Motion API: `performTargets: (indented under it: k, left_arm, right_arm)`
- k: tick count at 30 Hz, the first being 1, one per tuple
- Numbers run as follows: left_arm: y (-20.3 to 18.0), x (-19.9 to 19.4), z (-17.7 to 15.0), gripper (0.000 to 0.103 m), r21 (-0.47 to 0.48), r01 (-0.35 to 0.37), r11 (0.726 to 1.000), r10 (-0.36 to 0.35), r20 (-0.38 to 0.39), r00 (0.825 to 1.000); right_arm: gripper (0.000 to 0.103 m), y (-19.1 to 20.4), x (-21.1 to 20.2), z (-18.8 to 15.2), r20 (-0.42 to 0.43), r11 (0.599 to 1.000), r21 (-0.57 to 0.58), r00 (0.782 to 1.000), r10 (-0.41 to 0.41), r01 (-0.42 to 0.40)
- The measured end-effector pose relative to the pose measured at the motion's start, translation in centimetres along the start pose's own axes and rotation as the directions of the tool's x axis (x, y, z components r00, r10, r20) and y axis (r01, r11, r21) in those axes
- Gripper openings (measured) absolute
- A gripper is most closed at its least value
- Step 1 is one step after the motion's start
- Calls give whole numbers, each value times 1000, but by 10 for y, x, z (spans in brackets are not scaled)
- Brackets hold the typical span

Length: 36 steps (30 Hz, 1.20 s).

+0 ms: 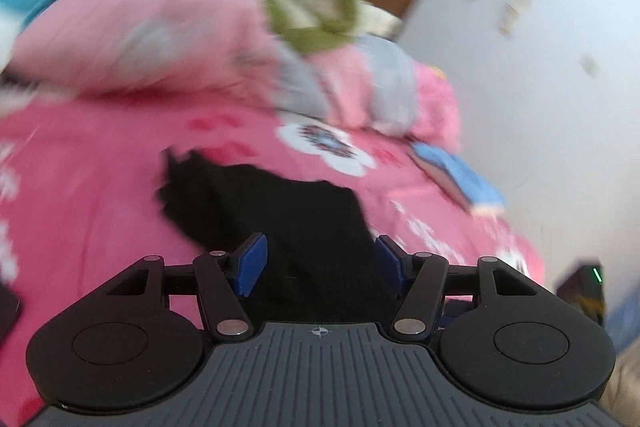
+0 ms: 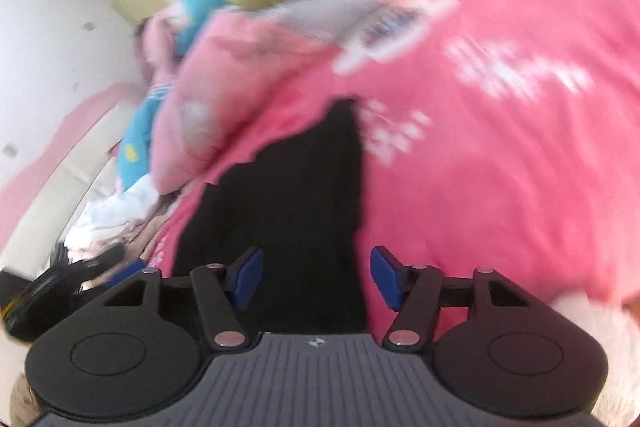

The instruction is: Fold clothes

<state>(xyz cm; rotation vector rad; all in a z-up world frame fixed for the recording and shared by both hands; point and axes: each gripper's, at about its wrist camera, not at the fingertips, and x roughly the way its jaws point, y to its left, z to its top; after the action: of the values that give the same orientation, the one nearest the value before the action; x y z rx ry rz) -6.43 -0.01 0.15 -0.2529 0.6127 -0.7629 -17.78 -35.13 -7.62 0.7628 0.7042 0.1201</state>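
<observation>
Now we hover both grippers, left [image 1: 318, 263] and right [image 2: 316, 277], jaws parted and empty, over the black cloth garment [image 1: 280, 211] on the pink floral bedspread [image 1: 100, 187]; pinching matching near corners should fold evenly.

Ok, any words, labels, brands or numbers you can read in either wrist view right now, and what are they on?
No readable text in either view.
Pink bedspread: red and white printed marks, too blurred to tell whether they are lettering.
Blue book: cover too blurred to read.
Left tongs and right tongs: only a small symbol on each grey body, no words.
Black garment: no label visible.
</observation>
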Motion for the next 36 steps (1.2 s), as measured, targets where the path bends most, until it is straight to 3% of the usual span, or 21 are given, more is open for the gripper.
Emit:
performTargets:
  k: [4,7,8,14,23,26,29,34,35,36]
  left_arm:
    - [-44,14,-12,60,206,45,977,-30,-74,997]
    - [-69,27,-25,60,305,99,947,-60,-135,989]
    - [-75,32,-29,60,326,113,939,-66,-154,986]
    - [-104,57,-48,68,452,153,879,-60,-213,975]
    - [-128,85,-54,68,616,40,787,50,-129,990]
    - [-124,90,-43,46,598,-8,801,91,-108,990]
    - [-118,93,-28,9,565,-59,823,126,-80,989]
    - [-94,78,14,3,420,-151,895,161,11,987]
    - [-87,72,24,3,378,-170,910,171,31,985]
    - [-79,67,34,3,336,-189,923,182,50,982]
  right_arm:
    - [54,-9,15,-10,-76,999,31,996,43,-41]
    - [26,-11,18,-14,-80,1000,14,997,25,-24]
    - [8,-14,17,-14,-77,999,35,996,42,-40]
    - [7,-16,9,-8,-41,977,113,982,186,-181]
    - [7,9,15,18,-48,935,102,937,347,-341]
    - [7,18,19,28,-60,921,89,921,384,-379]
    - [7,26,23,37,-72,913,65,911,407,-403]
    - [16,28,22,55,-46,884,98,885,463,-457]
    - [26,22,19,60,-13,876,122,881,472,-467]
    - [45,16,13,63,24,874,137,884,468,-466]
